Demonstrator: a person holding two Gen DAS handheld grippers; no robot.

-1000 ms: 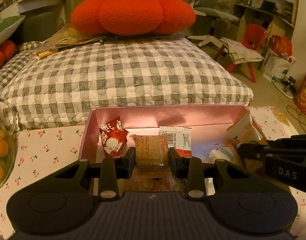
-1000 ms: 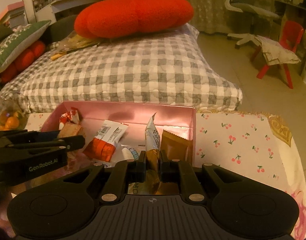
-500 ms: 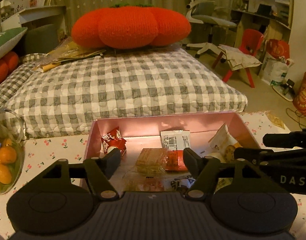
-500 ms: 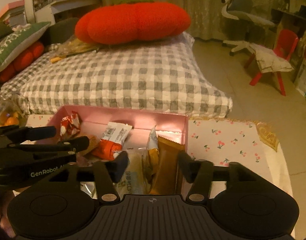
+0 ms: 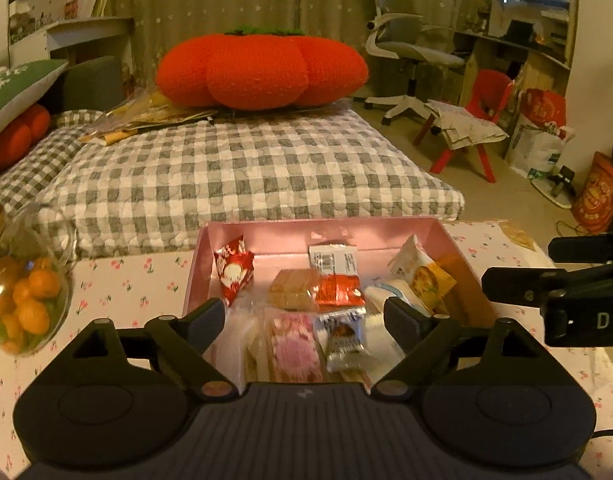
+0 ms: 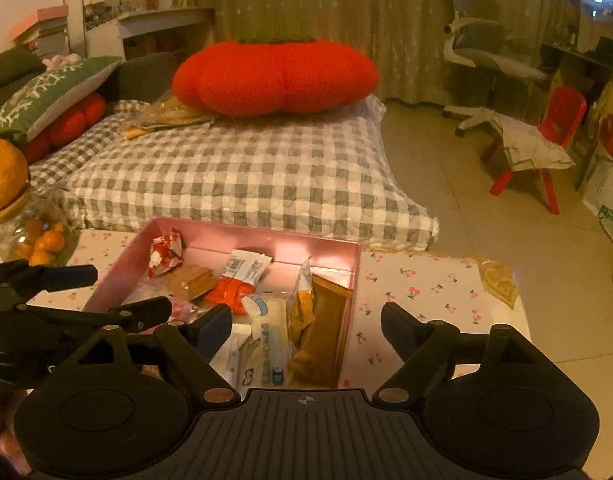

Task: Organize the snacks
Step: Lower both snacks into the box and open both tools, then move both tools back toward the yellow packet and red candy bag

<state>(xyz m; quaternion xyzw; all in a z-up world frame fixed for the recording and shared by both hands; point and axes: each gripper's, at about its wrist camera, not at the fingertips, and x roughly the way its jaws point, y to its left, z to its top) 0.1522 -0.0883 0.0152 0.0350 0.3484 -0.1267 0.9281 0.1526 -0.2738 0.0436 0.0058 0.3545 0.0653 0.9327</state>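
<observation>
Both claws spread wide, jaws just opened and empty — left gripper (image 5: 304, 316) and right gripper (image 6: 306, 324) hover above the snacks (image 5: 334, 292) lying loose inside the pink box (image 5: 322, 226).

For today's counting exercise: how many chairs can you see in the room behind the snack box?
2. A grey office chair stands by the curtain at the back. A small red chair with cloth draped over it stands nearer, on the right. Others may be hidden.
</observation>
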